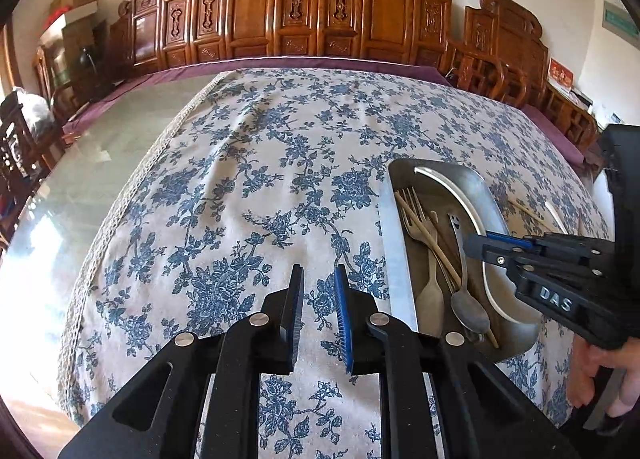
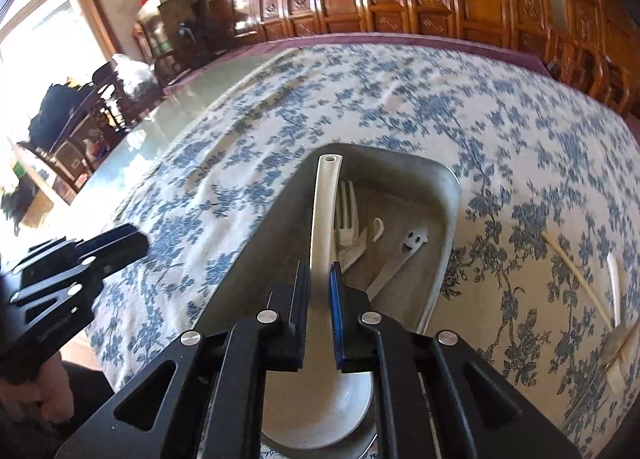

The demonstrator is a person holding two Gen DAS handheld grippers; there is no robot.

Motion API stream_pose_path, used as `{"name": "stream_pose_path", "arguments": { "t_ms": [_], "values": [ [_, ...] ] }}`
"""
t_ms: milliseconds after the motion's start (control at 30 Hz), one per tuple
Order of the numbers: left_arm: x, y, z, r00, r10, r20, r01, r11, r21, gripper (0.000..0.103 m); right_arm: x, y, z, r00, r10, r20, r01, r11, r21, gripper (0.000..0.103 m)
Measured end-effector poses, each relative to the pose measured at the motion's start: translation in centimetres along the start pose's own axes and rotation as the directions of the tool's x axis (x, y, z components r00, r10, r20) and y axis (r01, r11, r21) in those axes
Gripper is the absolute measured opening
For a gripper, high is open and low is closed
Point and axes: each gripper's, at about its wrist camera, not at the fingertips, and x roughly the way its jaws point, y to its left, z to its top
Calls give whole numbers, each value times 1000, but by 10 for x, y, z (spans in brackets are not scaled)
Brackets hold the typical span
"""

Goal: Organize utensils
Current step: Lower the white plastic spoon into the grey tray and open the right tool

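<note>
A steel tray (image 1: 394, 259) (image 2: 448, 187) sits on the floral tablecloth. It holds a fork (image 1: 424, 243) (image 2: 346, 211), a metal spoon (image 1: 468, 299) (image 2: 400, 259) with a smiley cut-out, and a chopstick (image 1: 428, 235). My right gripper (image 2: 320, 271) (image 1: 476, 243) is shut on the handle of a white ladle (image 2: 324, 203) (image 1: 448, 183), held over the tray. My left gripper (image 1: 318, 275) (image 2: 136, 239) is open and empty, over the cloth left of the tray.
A chopstick (image 2: 576, 275) (image 1: 528, 211) and a white spoon (image 2: 614, 291) (image 1: 556, 215) lie on the cloth right of the tray. The bare glass tabletop (image 1: 100, 163) lies to the left. Carved wooden chairs (image 1: 304, 11) line the far edge.
</note>
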Motion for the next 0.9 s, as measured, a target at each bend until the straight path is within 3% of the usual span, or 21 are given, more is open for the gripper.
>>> {"name": "stream_pose_path", "arguments": {
  "t_ms": [400,733,900],
  "values": [
    [0,4,1,1000,17,13,-17,1000,-18,30,22,9,-4,993,88,-75,-82,994,79,13],
    [-2,-1,1,999,19,30,-18,1000,-23,31,5,9,-4,994,110,-25,-109,994,20,15],
    [-7,-14,1,999,-3,47,3,1000,-16,38,-37,-9,-11,998,51,48,-49,998,-43,15]
  ]
}}
